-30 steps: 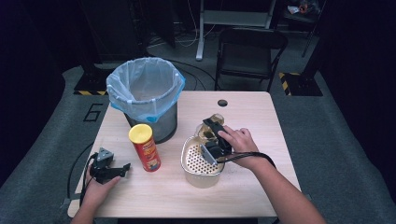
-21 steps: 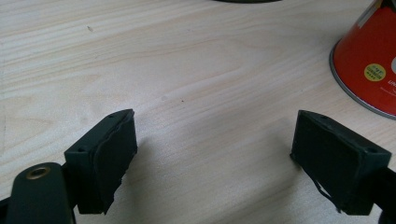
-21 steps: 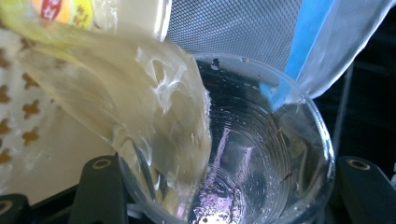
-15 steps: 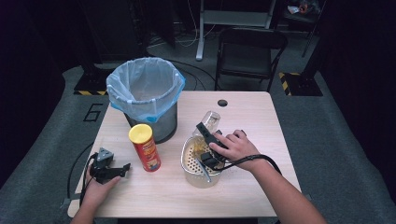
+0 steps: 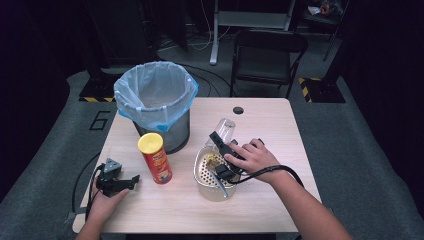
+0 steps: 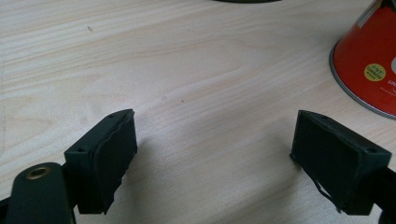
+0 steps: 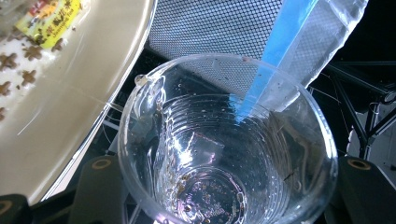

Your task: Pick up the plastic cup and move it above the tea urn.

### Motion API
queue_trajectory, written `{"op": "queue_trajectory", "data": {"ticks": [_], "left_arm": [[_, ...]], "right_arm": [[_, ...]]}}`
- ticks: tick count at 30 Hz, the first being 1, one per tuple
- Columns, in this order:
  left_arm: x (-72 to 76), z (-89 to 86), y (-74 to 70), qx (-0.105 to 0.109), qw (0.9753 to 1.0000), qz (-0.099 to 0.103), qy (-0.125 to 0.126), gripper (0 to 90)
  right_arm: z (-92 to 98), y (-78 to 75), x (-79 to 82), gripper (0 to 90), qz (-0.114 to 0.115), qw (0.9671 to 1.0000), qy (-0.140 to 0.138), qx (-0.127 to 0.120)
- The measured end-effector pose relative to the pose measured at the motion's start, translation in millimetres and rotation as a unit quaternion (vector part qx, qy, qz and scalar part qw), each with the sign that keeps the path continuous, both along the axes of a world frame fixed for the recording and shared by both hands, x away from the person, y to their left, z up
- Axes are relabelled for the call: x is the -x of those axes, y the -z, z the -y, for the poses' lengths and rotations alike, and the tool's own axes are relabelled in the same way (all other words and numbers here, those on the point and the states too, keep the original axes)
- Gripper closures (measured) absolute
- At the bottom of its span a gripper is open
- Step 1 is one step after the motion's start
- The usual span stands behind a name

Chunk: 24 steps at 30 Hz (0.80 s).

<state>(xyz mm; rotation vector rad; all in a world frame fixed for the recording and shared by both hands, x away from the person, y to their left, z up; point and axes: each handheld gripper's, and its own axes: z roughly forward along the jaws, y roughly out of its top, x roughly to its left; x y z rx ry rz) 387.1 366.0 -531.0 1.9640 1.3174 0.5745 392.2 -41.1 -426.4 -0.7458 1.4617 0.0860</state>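
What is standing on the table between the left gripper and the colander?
In the high view, a red chip can with a yellow lid stands upright between the left gripper and the colander.

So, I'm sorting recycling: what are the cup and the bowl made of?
Cup: clear thin plastic, probably; see-through ribbed wall, glossy, with crumbs inside. Bowl: looks like cream plastic or enamel, smooth and slightly shiny; can't tell which.

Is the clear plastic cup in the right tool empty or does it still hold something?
Nearly empty: the clear plastic cup shows just crumbs and droplets on its walls and bottom.
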Motion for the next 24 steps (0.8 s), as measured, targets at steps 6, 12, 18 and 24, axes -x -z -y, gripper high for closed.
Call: {"op": "queue_trajectory", "data": {"ticks": [6, 12, 18, 24], "left_arm": [[0.0, 0.0, 0.0, 0.0, 1.0, 0.0, 0.0, 13.8], [0.0, 0.0, 0.0, 0.0, 1.0, 0.0, 0.0, 13.8], [0.0, 0.0, 0.0, 0.0, 1.0, 0.0, 0.0, 13.8], [0.0, 0.1, 0.0, 0.0, 1.0, 0.0, 0.0, 13.8]], "right_arm": [[0.4, -1.6, 2.3, 37.3, -0.001, 1.0, -0.001, -0.002], [-0.2, -2.5, 3.3, 37.4, 0.004, 1.0, -0.006, -0.004], [0.3, -2.5, 4.8, 37.4, 0.003, 1.0, -0.004, -0.005], [0.6, -2.9, 5.7, 37.4, -0.013, 0.9999, 0.005, 0.009]]}}
